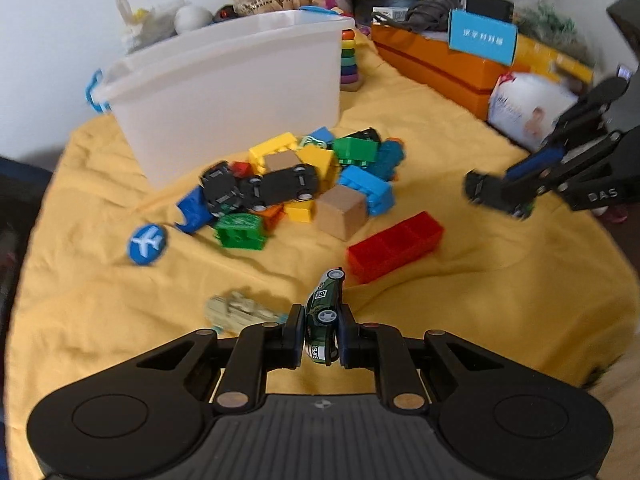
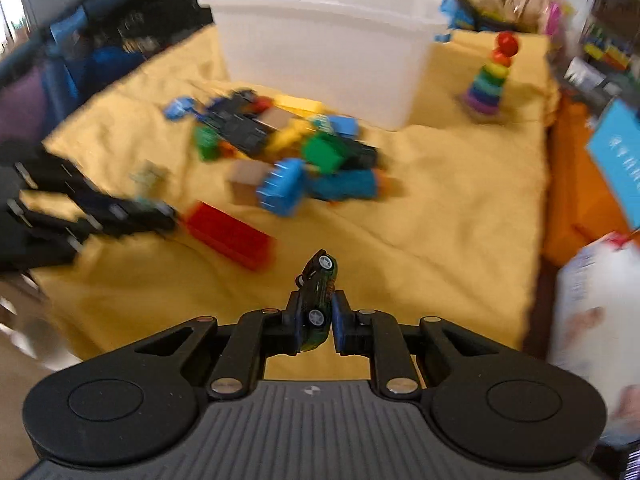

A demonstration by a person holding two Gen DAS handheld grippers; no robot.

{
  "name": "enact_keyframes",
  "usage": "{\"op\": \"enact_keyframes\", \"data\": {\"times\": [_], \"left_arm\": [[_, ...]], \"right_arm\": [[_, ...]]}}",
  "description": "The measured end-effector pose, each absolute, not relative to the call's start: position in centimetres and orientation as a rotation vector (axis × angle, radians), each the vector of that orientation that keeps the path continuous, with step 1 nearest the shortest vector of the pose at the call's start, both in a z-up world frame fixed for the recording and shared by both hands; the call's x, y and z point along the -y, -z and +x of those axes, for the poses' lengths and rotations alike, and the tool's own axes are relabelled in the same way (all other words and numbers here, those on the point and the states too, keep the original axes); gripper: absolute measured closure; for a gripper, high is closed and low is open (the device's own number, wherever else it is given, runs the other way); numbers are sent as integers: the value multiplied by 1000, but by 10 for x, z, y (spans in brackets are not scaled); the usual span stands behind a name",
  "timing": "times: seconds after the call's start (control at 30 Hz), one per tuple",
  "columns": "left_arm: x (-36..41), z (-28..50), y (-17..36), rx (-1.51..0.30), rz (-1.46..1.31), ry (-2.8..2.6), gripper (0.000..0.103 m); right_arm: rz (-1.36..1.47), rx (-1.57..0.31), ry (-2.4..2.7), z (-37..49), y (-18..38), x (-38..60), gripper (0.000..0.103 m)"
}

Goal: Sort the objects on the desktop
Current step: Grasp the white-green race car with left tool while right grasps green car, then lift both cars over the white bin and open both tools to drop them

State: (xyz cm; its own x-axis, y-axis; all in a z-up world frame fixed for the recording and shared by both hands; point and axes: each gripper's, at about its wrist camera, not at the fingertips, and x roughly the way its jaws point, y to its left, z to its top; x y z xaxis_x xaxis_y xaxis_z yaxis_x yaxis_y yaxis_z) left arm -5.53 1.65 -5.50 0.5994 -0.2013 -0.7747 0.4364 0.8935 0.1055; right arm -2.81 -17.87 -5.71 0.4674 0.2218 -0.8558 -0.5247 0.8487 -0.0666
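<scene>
Both fingers (image 1: 295, 334) around toy cars (image 1: 325, 316).

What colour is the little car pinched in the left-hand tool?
Dark green with white panels, best seen in the left wrist view: toy car in left gripper.

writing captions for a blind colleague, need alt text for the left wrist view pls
The left tool is shut on a green toy car above a yellow cloth. Ahead lie a red block, a pile of coloured blocks and dark toy cars, and a white bin; at right, the right tool holds a dark car.
</scene>
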Motion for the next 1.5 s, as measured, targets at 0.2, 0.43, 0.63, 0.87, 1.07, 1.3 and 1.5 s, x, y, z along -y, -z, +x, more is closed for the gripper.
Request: {"op": "enact_keyframes", "data": {"times": [0.2, 0.43, 0.63, 0.87, 1.07, 1.3, 1.5], "left_arm": [[11, -65, 63, -833, 479, 349, 83], [26, -84, 62, -823, 445, 377, 69], [46, -97, 60, -788, 482, 413, 63], [52, -100, 59, -814, 421, 415, 62], [28, -92, 49, -839, 175, 347, 53], [3, -60, 72, -1009, -117, 222, 49], [11, -55, 83, -1029, -106, 211, 49]], "right_arm": [[-637, -906, -458, -40, 80, 169, 86], [-647, -866, -533, -55, 80, 154, 83], [-523, -893, -645, -61, 76, 150, 81], [-395, -927, -675, -55, 74, 164, 76], [-207, -960, -617, -36, 66, 196, 73], [-83, -1003, -564, -17, 73, 209, 57], [-181, -1026, -573, -12, 91, 189, 50]]}}
